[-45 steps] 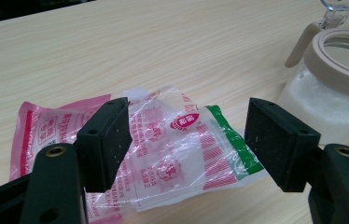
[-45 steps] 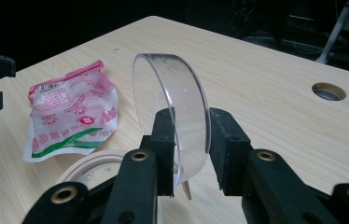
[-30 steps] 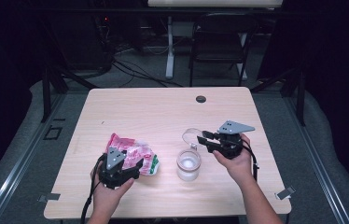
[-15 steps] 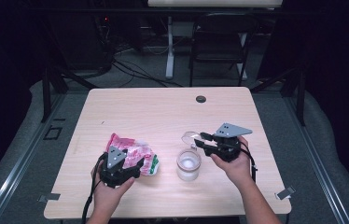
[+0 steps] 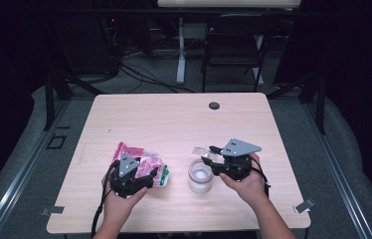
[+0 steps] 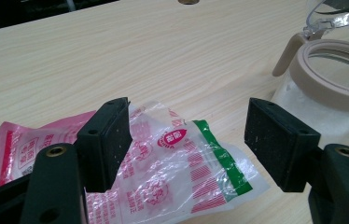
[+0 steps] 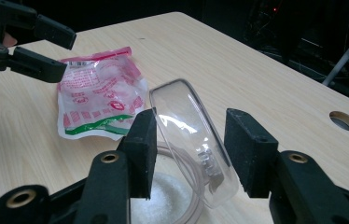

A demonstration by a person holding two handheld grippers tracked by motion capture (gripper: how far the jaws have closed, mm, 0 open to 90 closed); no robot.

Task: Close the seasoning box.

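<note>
A pink and clear plastic bag [image 5: 139, 155] with a green stripe lies flat on the table at front left. My left gripper [image 5: 149, 175] hovers at its near corner, open, with the bag [image 6: 172, 158] under and between the jaws. A glass jar [image 5: 200, 177] with a beige rim holds white grains. Its clear hinged lid [image 5: 201, 151] stands tilted above the mouth. My right gripper [image 5: 210, 155] is shut on that lid [image 7: 186, 135], which runs slantwise between the jaws [image 7: 191, 122]. The jar [image 6: 331, 70] stands just right of my left gripper [image 6: 189, 116].
A round cable hole [image 5: 214, 105] sits near the wooden table's far edge [image 5: 179, 94]. A folding chair [image 5: 233, 45] and cables lie beyond the table. Bare tabletop stretches behind the bag and jar.
My right gripper has moved left and toward me with the lid, tipping it over the jar's mouth. The left gripper has barely shifted.
</note>
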